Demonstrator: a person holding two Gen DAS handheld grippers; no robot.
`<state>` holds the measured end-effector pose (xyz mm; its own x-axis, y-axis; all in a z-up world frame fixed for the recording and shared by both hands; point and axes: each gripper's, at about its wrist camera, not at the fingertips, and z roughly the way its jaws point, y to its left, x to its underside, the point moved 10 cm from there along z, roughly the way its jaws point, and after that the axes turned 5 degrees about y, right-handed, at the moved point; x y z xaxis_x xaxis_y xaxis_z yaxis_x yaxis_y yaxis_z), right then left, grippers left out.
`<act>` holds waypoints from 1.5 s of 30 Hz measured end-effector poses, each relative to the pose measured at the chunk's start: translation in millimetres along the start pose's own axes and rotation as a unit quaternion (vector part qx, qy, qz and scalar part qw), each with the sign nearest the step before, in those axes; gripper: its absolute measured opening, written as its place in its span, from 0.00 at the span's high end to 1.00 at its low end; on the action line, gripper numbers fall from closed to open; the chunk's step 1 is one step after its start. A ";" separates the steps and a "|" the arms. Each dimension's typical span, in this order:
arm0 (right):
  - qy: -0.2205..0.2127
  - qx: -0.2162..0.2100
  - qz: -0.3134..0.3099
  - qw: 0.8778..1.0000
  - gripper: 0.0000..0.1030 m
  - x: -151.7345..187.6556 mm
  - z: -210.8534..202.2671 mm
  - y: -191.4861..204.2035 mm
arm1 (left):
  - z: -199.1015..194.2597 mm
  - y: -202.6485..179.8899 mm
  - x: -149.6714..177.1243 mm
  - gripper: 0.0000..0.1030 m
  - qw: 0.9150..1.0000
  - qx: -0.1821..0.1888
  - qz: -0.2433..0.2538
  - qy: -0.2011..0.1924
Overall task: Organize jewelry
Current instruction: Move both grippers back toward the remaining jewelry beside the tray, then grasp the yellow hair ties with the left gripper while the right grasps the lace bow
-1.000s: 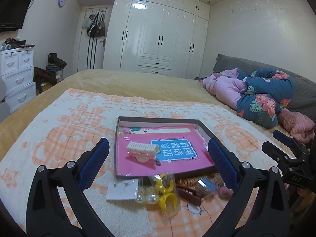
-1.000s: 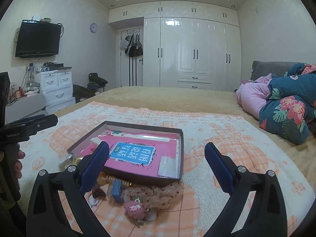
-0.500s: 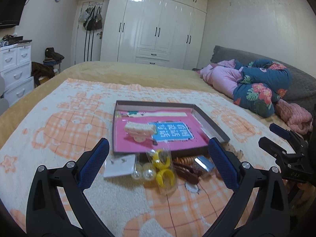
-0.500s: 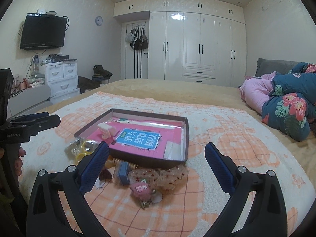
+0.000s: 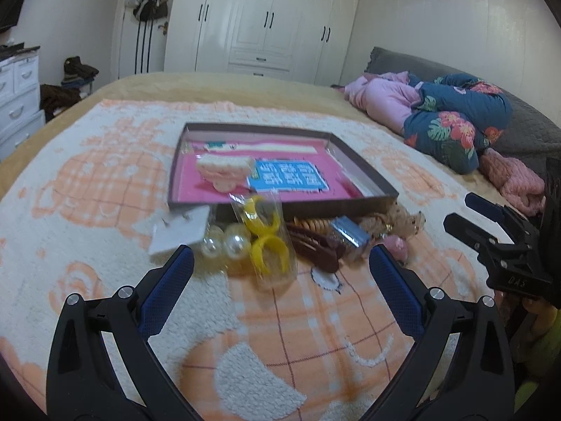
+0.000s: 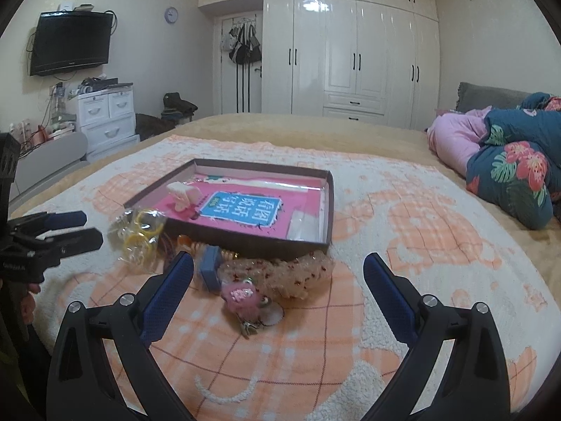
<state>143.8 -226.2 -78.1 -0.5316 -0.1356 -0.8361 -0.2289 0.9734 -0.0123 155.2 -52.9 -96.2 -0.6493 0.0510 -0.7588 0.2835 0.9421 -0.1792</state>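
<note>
My 2 claws, left gripper [image 5: 280,268] and right gripper [image 6: 278,275], gape empty. Clear crinkly plastic bag of yellow rings [image 5: 263,238], before the shallow brown cardboard tray [image 5: 364,172], looks light, slippery; pinch its edge.

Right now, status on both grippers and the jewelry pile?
Left gripper open, empty, above the blanket. Right gripper open, empty. Jewelry loose before the box: bagged yellow rings, pearls, brown clip. Nothing blocking.
</note>
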 end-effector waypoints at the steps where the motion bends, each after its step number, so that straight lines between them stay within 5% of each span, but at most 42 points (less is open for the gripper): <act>1: 0.002 0.001 0.001 1.000 0.08 1.2 1.3 -1.4 | 3.0 -0.1 2.1 0.11 1.000 0.002 -0.002 0.005; 5: 0.009 0.002 0.004 1.000 0.08 5.2 6.4 -4.8 | 12.1 0.3 9.6 0.11 1.000 0.011 -0.013 0.024; 10: 0.011 0.000 0.005 1.000 0.08 7.8 10.3 -6.0 | 27.8 4.2 18.7 0.30 0.997 0.035 -0.043 0.058; 15: 0.020 -0.002 0.006 1.000 0.08 10.3 18.1 -7.9 | 43.5 10.7 24.2 0.37 0.991 0.058 -0.084 0.083; 26: 0.076 -0.012 0.024 0.997 0.08 22.6 58.3 -12.9 | 59.5 9.3 16.3 0.52 0.987 0.081 -0.105 0.090; 31: 0.094 -0.027 0.045 0.994 0.27 24.1 70.0 -13.5 | 64.0 9.5 17.3 0.71 0.984 0.092 -0.115 0.097; 34: 0.100 -0.039 0.048 0.993 0.53 24.5 72.9 -11.1 | 64.2 12.2 16.9 0.84 0.983 0.095 -0.121 0.097; 39: 0.088 -0.042 0.041 0.994 0.86 22.7 67.2 -10.4 | 62.4 10.1 18.2 0.92 0.982 0.108 -0.122 0.096; 45: 0.083 -0.032 0.043 0.995 0.94 24.2 55.1 -19.0 | 57.9 0.5 19.4 0.96 0.983 0.118 -0.104 0.094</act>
<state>180.2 -237.8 -128.3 -0.6780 -0.0871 -0.7299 -0.2265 0.9694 0.0947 183.6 -70.7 -147.3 -0.8230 -0.0539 -0.5655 0.2721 0.8364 -0.4757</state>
